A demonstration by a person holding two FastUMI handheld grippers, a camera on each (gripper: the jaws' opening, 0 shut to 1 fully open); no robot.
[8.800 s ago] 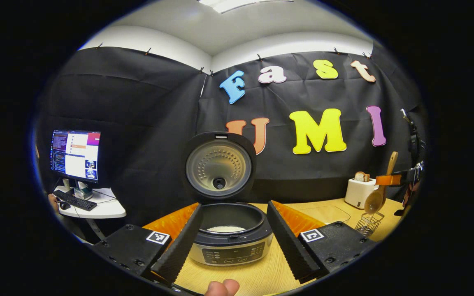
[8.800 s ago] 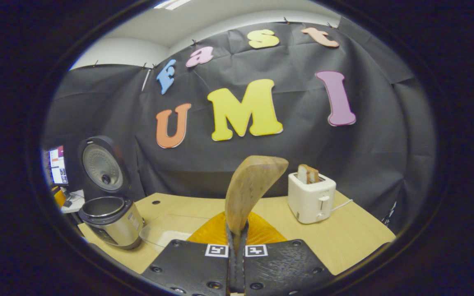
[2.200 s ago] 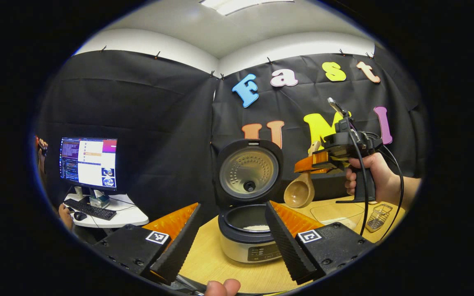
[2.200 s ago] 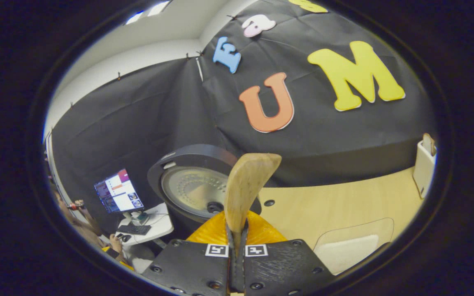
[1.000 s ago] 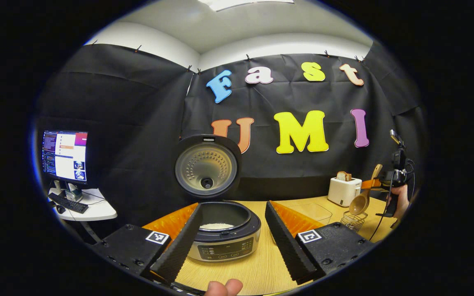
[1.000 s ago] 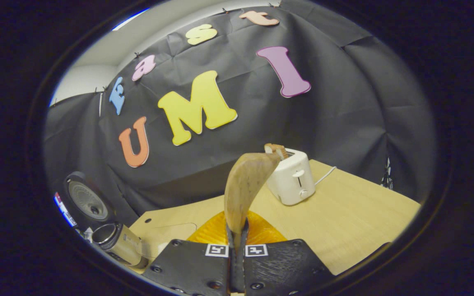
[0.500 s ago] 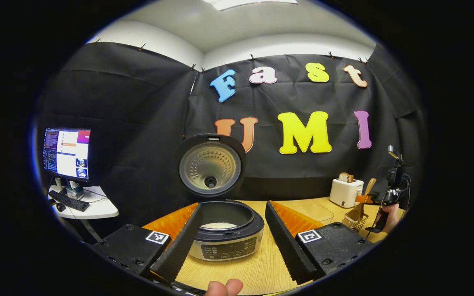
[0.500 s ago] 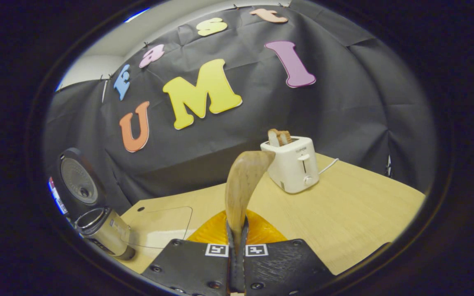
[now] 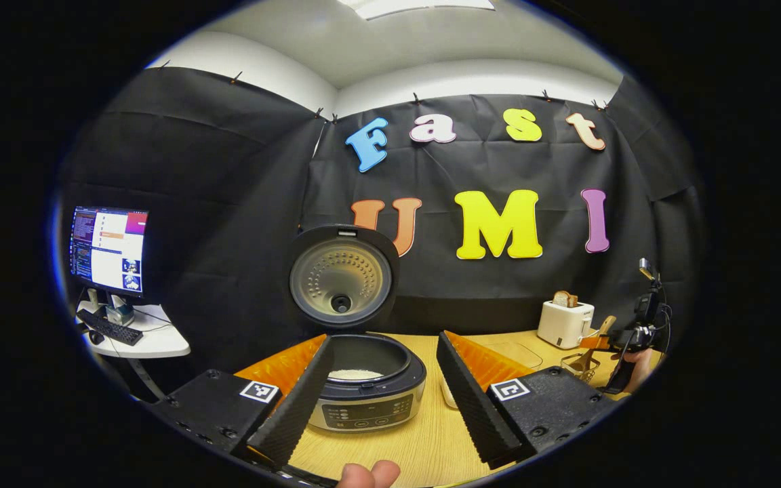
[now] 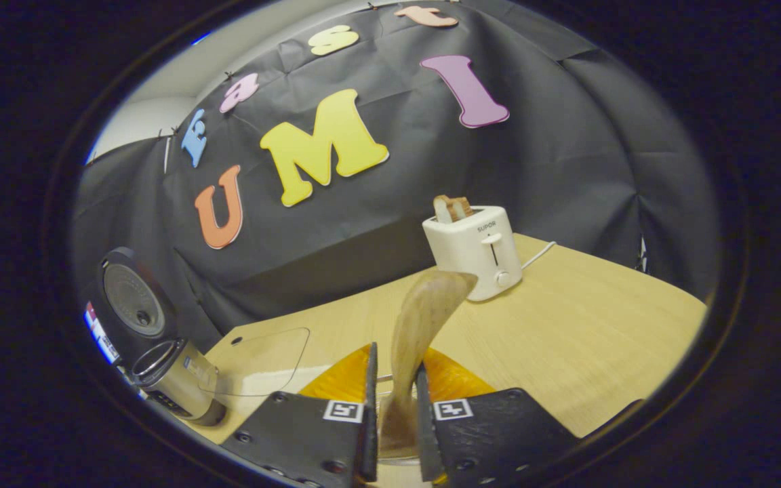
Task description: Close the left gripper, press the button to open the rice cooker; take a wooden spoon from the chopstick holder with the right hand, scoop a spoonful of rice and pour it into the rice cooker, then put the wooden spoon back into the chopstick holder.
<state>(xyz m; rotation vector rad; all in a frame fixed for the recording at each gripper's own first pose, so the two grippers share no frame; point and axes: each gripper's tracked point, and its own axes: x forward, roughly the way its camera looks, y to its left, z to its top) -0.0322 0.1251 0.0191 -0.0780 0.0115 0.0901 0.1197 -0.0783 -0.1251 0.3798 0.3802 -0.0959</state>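
Note:
The rice cooker (image 9: 367,400) stands with its lid (image 9: 342,278) up and white rice (image 9: 355,373) in the pot. My left gripper (image 9: 384,339) is open, its fingers on either side of the cooker and short of it. At the far right the wooden spoon (image 9: 603,330) stands bowl-down in the wire chopstick holder (image 9: 579,366), with the right gripper (image 9: 617,339) at its handle. In the right gripper view the spoon's handle (image 10: 431,298) leans between the parted fingers of my right gripper (image 10: 396,359), which is open. The cooker (image 10: 177,386) sits far left there.
A clear glass dish (image 10: 255,369) holding rice lies on the wooden table (image 10: 580,339) between cooker and holder. A white toaster (image 10: 475,251) with bread stands at the back. A monitor (image 9: 107,251) and keyboard sit on a side desk beyond the table's left edge.
The right gripper lowered the spoon into the chopstick holder and its fingers parted; the handle now leans loose between them. The left gripper has barely moved.

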